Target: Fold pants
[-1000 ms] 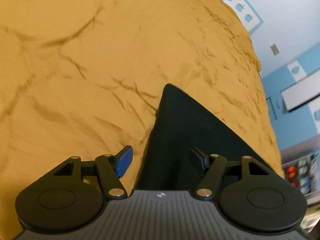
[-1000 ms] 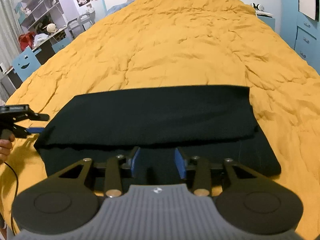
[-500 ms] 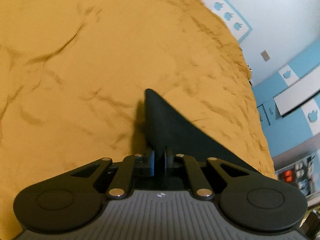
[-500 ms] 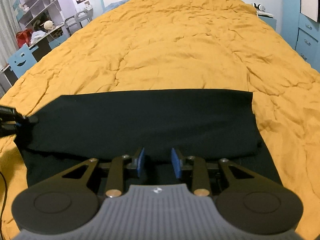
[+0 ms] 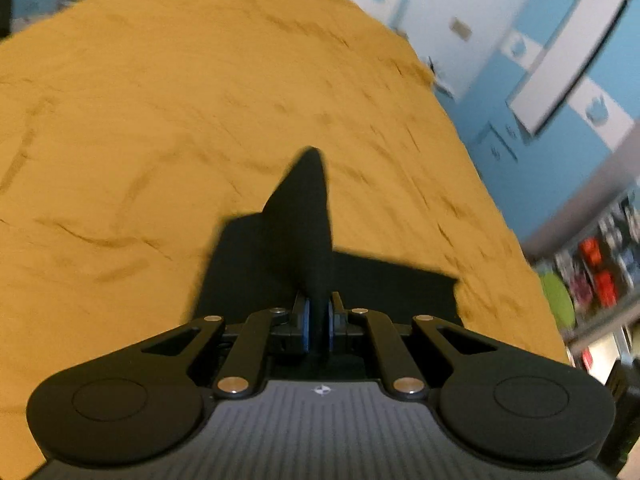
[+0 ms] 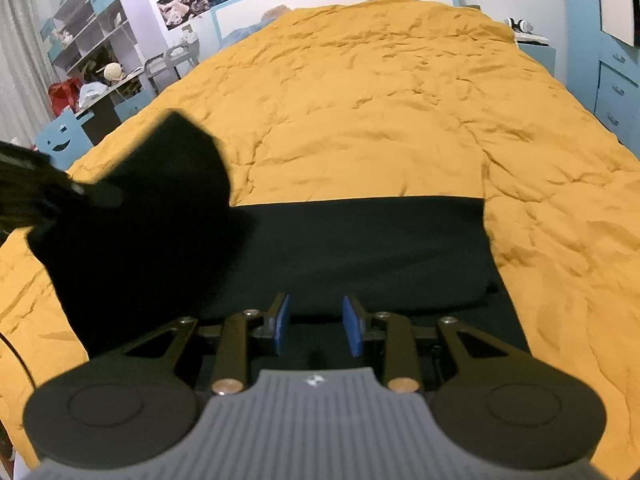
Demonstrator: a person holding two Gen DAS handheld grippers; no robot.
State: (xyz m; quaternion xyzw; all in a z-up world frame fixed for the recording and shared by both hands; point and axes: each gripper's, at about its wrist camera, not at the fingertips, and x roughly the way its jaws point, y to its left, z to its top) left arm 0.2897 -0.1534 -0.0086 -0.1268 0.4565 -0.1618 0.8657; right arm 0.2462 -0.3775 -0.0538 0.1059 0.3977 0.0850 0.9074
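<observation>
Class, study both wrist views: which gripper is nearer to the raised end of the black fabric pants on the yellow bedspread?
Left. The left gripper is clamped on the raised end of the black fabric pants. The right gripper is open, low over the flat part, apart from that end.

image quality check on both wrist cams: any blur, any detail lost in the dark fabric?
Left wrist view: motion blur smears the room edge and the yellow bedspread; the left gripper, shut on the black pants, stays sharp. Right wrist view: mostly crisp, but the lifted pants end is blurred and the black fabric shows almost no texture; the right gripper is sharp with its jaws apart. Fisheye bending in both.
</observation>
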